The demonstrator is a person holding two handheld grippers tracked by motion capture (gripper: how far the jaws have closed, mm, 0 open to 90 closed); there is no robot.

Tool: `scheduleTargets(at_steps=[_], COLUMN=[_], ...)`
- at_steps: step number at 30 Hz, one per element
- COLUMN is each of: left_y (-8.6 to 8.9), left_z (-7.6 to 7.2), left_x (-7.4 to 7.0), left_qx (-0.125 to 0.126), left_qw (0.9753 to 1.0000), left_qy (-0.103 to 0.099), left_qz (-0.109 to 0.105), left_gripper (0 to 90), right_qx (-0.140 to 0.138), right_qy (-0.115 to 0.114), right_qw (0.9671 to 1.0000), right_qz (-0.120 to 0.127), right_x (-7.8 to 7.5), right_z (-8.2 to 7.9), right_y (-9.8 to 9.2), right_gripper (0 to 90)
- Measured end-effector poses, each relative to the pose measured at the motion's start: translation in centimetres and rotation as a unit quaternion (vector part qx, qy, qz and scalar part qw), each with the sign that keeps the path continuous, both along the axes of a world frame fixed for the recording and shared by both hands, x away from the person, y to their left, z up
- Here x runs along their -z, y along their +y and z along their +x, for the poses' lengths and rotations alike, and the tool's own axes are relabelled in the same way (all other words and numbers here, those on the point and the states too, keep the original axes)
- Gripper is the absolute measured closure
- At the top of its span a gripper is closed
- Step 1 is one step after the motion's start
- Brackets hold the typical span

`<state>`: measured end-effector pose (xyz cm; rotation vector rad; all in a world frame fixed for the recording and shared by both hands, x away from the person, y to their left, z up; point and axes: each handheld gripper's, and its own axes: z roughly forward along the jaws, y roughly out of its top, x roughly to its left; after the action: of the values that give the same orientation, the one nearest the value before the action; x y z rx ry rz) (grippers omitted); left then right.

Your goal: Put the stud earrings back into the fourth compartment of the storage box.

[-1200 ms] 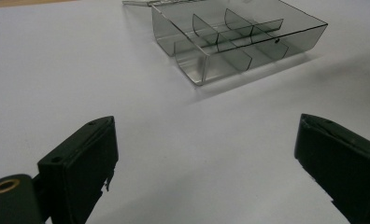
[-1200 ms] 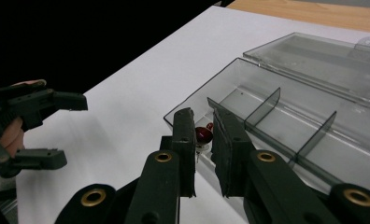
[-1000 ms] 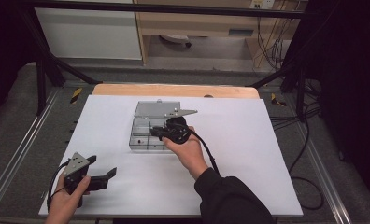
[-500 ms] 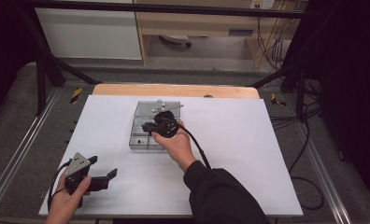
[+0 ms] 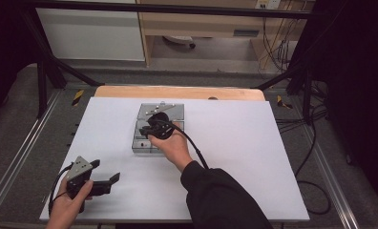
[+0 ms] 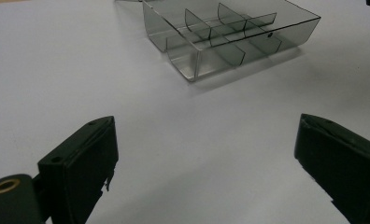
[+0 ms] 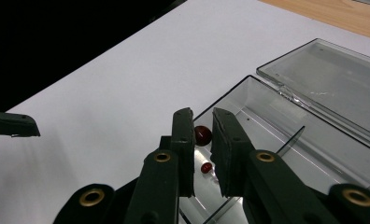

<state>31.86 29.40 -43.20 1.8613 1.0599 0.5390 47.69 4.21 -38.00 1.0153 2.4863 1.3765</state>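
The right hand-held gripper [image 7: 202, 154] partly hides 2 red beads [image 7: 202, 135].

We see a clear, glossy plastic compartment box [image 7: 286, 140] just beyond our right gripper [image 7: 202, 122], whose jaws look matt black. Two shiny dark-red beads [image 7: 202, 135] lie inside. Beneath lies smooth matt white sheet [image 6: 127, 93]; beyond, bare wood [image 7: 342, 14].

A white sheet [image 5: 254, 157] was spread over the wooden desk [image 5: 177, 92]. Black cables [image 5: 316, 143] were seen on the grey floor [image 5: 15, 143] at three o'clock of it.
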Motion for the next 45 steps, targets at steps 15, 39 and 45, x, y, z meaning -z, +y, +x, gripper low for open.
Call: scheduleTargets(at_steps=[15, 39, 45], left_y=[0.0, 0.1, 0.1], left_z=[0.0, -0.2, -0.2], left_x=[0.0, -0.3, -0.4], left_qx=[0.0, -0.012, -0.013], left_qw=[1.0, 0.9998, 0.9997], left_qy=[0.001, -0.014, -0.015], left_qz=[-0.003, -0.009, -0.014], left_gripper=[6.4, 6.2, 6.2], right_qx=[-0.006, 0.058, 0.082], right_qy=[0.005, -0.016, -0.013], right_qw=[0.9998, 0.9982, 0.9957], right_qz=[-0.02, 0.007, 0.042], right_x=[0.5, -1.9, -2.2], right_z=[-0.2, -4.0, -5.2], right_y=[0.5, -6.4, -10.5], right_gripper=[71.4, 13.7, 6.6])
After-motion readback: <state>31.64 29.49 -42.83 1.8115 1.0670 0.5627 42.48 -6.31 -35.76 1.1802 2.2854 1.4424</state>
